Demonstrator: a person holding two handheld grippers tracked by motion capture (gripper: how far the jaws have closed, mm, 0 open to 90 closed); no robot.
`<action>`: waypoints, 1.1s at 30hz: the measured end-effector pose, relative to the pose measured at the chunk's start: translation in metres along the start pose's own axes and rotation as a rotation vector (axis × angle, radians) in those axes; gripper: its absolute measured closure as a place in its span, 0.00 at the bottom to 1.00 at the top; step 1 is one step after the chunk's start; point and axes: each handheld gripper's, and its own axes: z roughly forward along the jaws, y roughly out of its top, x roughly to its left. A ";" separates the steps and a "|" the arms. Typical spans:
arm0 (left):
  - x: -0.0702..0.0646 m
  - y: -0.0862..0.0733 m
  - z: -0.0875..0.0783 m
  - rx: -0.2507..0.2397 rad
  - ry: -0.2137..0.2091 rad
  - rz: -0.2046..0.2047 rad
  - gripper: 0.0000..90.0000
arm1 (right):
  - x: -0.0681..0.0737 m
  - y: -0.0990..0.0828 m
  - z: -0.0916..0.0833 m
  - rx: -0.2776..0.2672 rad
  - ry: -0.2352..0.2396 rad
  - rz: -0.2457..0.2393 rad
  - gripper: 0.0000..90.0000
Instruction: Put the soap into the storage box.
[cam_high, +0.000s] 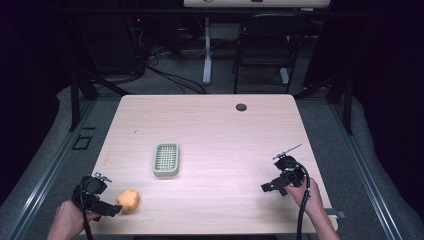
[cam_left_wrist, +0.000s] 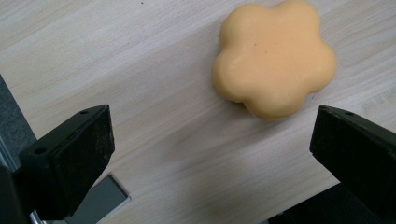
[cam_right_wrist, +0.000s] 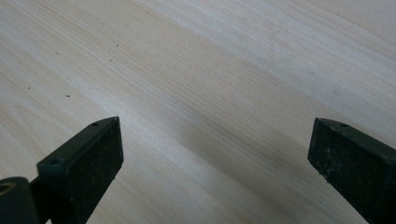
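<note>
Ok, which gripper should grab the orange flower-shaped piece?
Left. The left gripper stands open right beside the orange flower-shaped piece; the right gripper, also open, is across the table.

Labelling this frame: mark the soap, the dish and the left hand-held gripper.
soap (cam_left_wrist: 274, 58), left gripper view, middle of its top face
dish (cam_high: 166, 171), high view, near rim
left hand-held gripper (cam_left_wrist: 210, 149), left gripper view, midway between its fingertips

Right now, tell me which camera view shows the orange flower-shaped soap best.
The left gripper view: the soap sits close and large there, its lobed outline clear, lying on the table ahead of the open jaws. The high view shows it small beside the left gripper. The right gripper view faces bare wood.
</note>
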 end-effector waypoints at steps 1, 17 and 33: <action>0.000 0.000 0.000 0.000 0.000 0.000 0.00 | 0.000 0.000 0.000 0.000 0.000 0.000 0.03; -0.006 0.009 -0.003 0.000 -0.019 0.019 0.00 | 0.003 0.000 0.001 0.003 0.002 -0.004 0.04; -0.023 0.034 0.010 0.039 -0.024 0.095 0.00 | 0.003 0.000 0.002 0.021 0.003 -0.021 0.05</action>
